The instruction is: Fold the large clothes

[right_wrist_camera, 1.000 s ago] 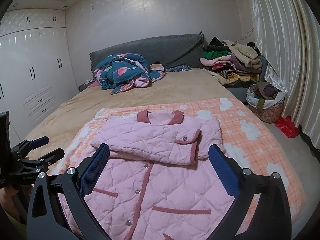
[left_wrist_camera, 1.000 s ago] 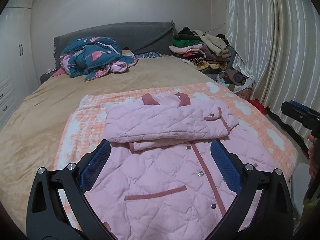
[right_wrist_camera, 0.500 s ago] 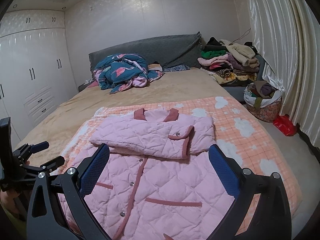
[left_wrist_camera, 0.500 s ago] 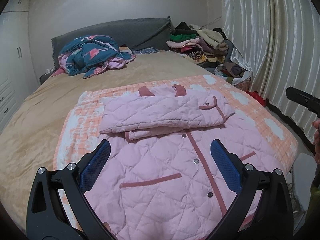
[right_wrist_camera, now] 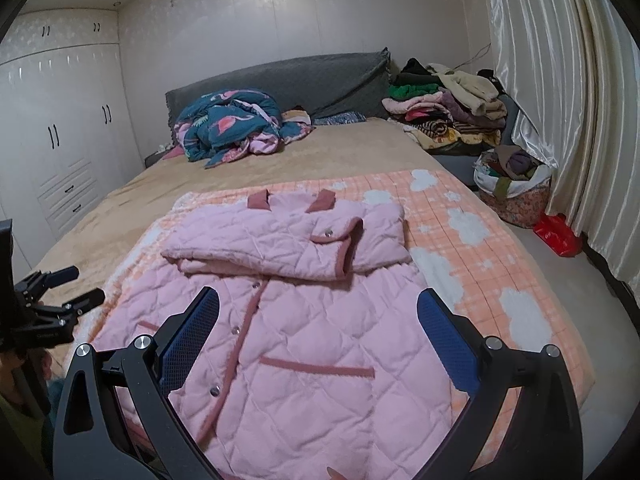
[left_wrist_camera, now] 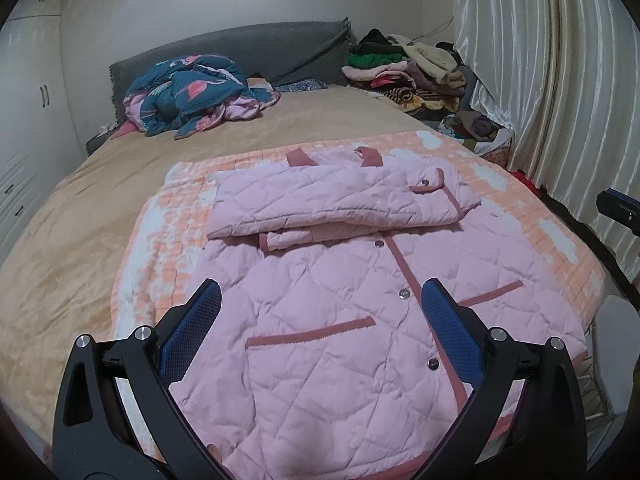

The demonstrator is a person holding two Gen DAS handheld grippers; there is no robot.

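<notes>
The pink coat (left_wrist_camera: 340,300) lies flat on the checked blanket (left_wrist_camera: 520,216) at the near end of the bed (left_wrist_camera: 80,216), front side up and snapped shut. Both sleeves (left_wrist_camera: 320,204) are folded across the chest, one on top of the other, just under the collar. I think they were put there so the coat makes a neat block that can be folded once more from the bottom. The left tongs (left_wrist_camera: 320,316) hang over the bottom of the coat with the blue pads wide apart and nothing between them. The right tongs (right_wrist_camera: 318,320) hang over the same part, also wide apart and holding nothing. I cannot tell if either one touches the cloth. Both sit low near the hem, so I guess the next job is to pinch the hem at both corners and lift it up toward the collar. The coat is puffy, so the fold may spring back. From the right tongs, a bag (right_wrist_camera: 516,196) stands on the floor at about 2 o'clock. It is stuffed with dark clothes. A pile of clothes (right_wrist_camera: 444,116) sits at 1 o'clock by the headboard, and a bunched teal quilt (right_wrist_camera: 232,124) lies at 11 o'clock.
</notes>
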